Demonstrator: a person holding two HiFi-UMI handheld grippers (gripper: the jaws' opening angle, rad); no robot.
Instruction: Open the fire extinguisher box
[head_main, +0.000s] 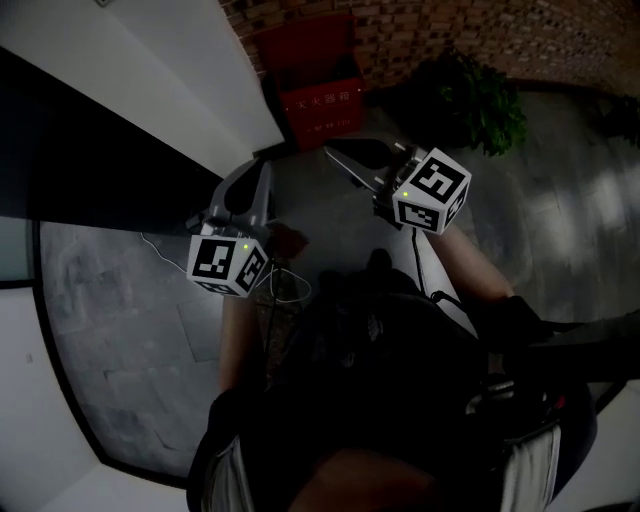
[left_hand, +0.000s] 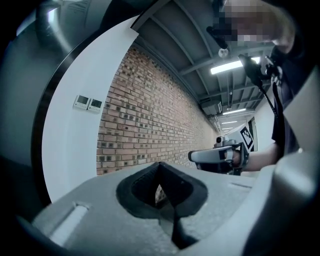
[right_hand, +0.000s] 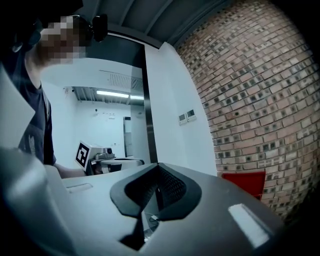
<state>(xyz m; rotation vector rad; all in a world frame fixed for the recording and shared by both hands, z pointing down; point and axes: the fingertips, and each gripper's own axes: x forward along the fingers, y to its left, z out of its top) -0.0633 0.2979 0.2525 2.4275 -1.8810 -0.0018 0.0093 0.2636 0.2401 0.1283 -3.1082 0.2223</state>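
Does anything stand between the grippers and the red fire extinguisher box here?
Nothing visible does. The head view shows only bare floor between the left gripper, the right gripper and the fire extinguisher box at the brick wall. The potted plant stands aside, off the path.

White print on the red fire extinguisher box (head_main: 318, 88) is showing too small to read; its top is fading into shadow. In the right gripper view the right tongs (right_hand: 157, 189) are covering its lower part.

Left gripper (head_main: 265, 172): grey body, white cube, black square markers, green light.
Right gripper (head_main: 335, 156): alike.
Top (head_main: 380, 350): dark.
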